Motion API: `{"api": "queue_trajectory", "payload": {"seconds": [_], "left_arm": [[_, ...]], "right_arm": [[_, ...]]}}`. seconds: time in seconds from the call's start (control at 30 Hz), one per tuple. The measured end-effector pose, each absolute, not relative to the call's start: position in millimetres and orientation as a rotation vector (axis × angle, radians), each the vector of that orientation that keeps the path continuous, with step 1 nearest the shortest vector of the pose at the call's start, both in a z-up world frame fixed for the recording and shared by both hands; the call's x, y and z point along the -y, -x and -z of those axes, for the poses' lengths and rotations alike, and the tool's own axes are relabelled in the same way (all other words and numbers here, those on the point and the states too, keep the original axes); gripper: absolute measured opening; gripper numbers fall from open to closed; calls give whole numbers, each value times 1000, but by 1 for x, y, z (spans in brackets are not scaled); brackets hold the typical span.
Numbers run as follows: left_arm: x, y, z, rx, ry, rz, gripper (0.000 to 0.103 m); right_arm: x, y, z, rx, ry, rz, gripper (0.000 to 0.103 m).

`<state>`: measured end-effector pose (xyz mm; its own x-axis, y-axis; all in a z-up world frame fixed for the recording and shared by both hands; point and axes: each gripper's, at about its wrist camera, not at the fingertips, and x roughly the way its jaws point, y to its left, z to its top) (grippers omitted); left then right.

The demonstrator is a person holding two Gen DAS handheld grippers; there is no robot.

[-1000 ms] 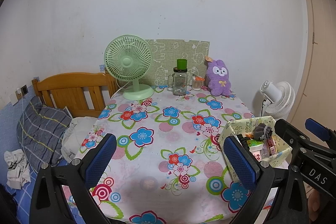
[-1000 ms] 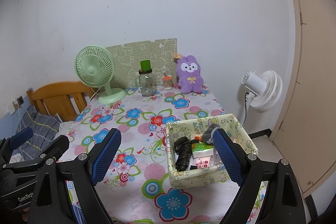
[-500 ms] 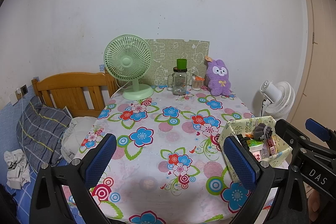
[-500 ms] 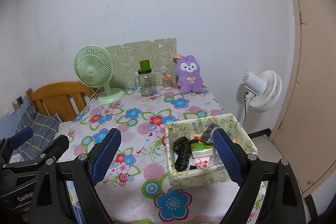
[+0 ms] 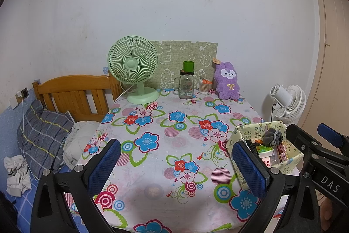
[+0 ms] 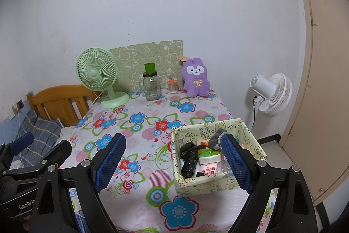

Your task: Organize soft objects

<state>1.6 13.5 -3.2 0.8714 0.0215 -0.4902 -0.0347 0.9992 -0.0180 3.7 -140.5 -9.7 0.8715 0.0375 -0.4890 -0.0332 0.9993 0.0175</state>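
Observation:
A purple plush bunny (image 5: 226, 81) (image 6: 195, 78) sits upright at the far edge of the flowered table (image 5: 174, 141) (image 6: 139, 123), against the wall. A pale yellow box (image 6: 205, 187) (image 5: 257, 130) stands at the table's near right corner and holds a grey soft item (image 6: 218, 137), a black bundle (image 6: 188, 158) and small packets. My left gripper (image 5: 176, 165) is open and empty above the table's near edge. My right gripper (image 6: 172, 162) is open and empty, its right finger over the box.
A green desk fan (image 5: 134, 67), a glass jar with a green cup on it (image 5: 187, 82) and a small jar (image 5: 205, 86) stand along the back. A wooden bed with pillows (image 5: 45, 128) lies left. A white floor fan (image 6: 270, 95) stands right.

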Motion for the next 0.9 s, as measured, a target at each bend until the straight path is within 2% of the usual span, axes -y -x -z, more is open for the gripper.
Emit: {"api": "queue_trajectory", "payload": {"seconds": [0.9], "left_arm": [[-13, -2, 4, -512, 27, -30, 103]], "right_arm": [[144, -4, 10, -514, -10, -37, 91]]}}
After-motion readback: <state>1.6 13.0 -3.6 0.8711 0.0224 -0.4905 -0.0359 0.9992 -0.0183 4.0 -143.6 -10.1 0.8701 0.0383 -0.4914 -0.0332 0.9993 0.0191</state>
